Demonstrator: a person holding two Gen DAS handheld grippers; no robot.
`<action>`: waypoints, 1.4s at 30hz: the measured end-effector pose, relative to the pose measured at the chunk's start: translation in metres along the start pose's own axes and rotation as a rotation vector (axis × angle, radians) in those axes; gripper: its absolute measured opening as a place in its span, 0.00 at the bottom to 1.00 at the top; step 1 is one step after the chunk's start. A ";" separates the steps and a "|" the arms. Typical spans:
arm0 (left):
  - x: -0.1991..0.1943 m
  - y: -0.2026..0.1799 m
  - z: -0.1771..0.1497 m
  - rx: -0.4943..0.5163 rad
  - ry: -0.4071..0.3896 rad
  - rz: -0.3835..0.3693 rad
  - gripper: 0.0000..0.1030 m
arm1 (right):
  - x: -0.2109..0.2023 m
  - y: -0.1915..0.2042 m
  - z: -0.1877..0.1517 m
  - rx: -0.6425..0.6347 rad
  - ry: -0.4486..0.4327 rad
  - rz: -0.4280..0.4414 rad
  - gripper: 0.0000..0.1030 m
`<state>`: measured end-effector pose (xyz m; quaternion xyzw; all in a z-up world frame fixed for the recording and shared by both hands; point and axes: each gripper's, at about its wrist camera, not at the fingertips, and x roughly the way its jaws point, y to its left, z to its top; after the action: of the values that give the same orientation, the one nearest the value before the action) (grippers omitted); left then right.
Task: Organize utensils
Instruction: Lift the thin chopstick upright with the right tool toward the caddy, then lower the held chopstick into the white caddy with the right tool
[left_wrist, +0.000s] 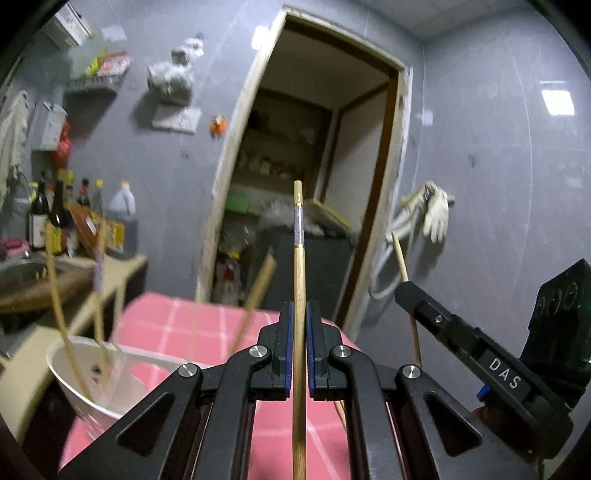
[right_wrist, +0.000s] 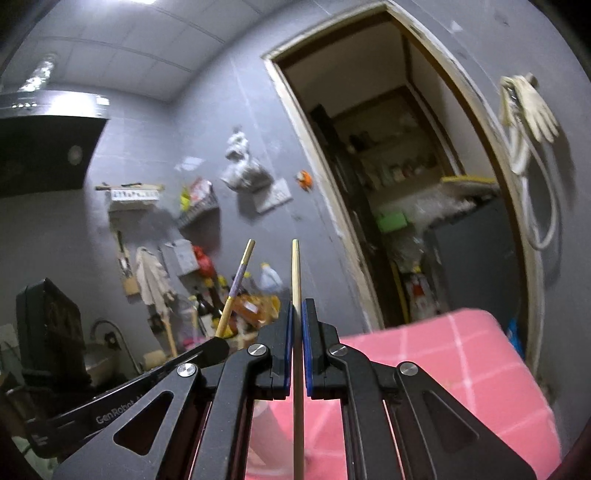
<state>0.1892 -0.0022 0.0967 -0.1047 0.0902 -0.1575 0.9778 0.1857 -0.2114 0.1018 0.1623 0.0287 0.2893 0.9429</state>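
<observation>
Chopsticks in both claws, lifted clear of the pink-tiled bench (left_wrist: 192, 332). Left claw (left_wrist: 299, 314) pressed shut on a decorated chopstick (left_wrist: 298, 236) with a purple band near its top, standing nearly upright between the blue pads (left_wrist: 289, 350). Right claw (right_wrist: 297, 314) likewise pinching a plain chopstick (right_wrist: 295, 273), upright and pale; seen from the left wrist as a thin stick poking out of the neighbouring black claw (left_wrist: 406, 288).

More chopsticks (left_wrist: 55, 295) left leaning in a white bowl (left_wrist: 70, 376) at the bench's left edge, blurred, count unclear. No holder, drawer or tray in view from either wrist, only grey wall and an open doorway (left_wrist: 314, 166).

Probably mid-carry: two sticks picked, not yet set down. Next move likely calls for finding the destination, keeping both sticks apart so as not to cross or knock each other, then lowering tip-first before letting the pads spread. Risk of a thin stick pivoting or slipping in so narrow a pinch.
</observation>
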 end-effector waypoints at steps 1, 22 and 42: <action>-0.002 0.005 0.005 0.003 -0.016 0.004 0.04 | 0.005 0.003 0.002 -0.001 -0.009 0.011 0.03; -0.023 0.160 0.040 -0.175 -0.261 0.237 0.04 | 0.095 0.044 -0.016 0.016 -0.152 0.031 0.03; -0.009 0.158 0.001 -0.213 -0.325 0.301 0.04 | 0.100 0.034 -0.035 -0.020 -0.188 -0.058 0.03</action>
<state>0.2265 0.1480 0.0618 -0.2165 -0.0377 0.0194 0.9754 0.2454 -0.1192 0.0841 0.1784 -0.0582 0.2454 0.9511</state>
